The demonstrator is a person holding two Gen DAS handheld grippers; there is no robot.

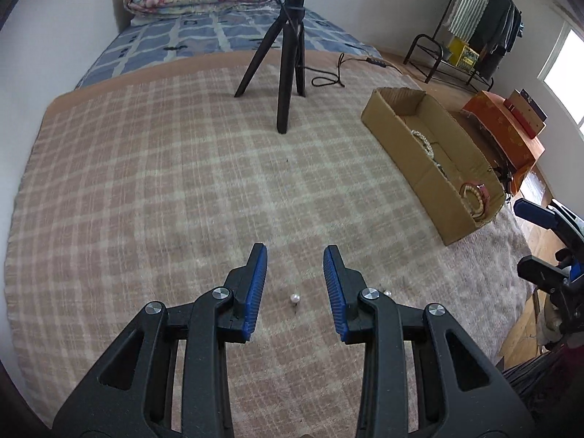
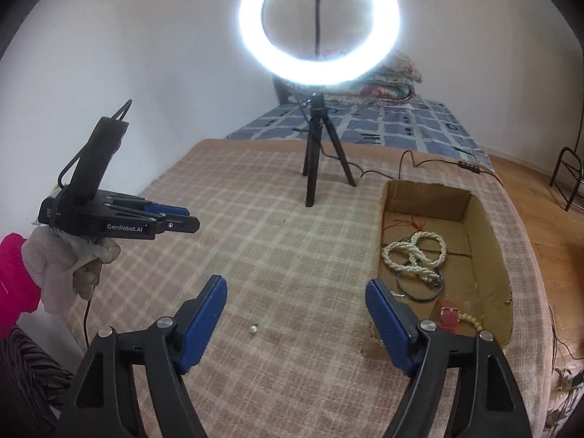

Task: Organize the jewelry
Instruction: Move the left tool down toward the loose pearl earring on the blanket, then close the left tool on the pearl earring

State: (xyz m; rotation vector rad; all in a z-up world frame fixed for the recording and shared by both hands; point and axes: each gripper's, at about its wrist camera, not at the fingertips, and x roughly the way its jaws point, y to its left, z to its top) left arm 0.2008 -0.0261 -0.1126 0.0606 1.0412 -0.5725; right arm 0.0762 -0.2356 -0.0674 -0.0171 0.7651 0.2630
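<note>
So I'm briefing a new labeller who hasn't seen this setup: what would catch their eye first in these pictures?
Probably the glowing ring light on its black tripod at the far end of the plaid blanket. Next, the cardboard box on the right, holding a pearl necklace. Last, a lone pearl lying loose between the fingers of the open left hand-held gripper.

Small white pearl bead (image 1: 294, 298) lay loose on plaid blanket, pearl necklace (image 2: 416, 255) coiled inside open cardboard box (image 2: 491, 255), red watch (image 2: 448, 316) beside it.
</note>
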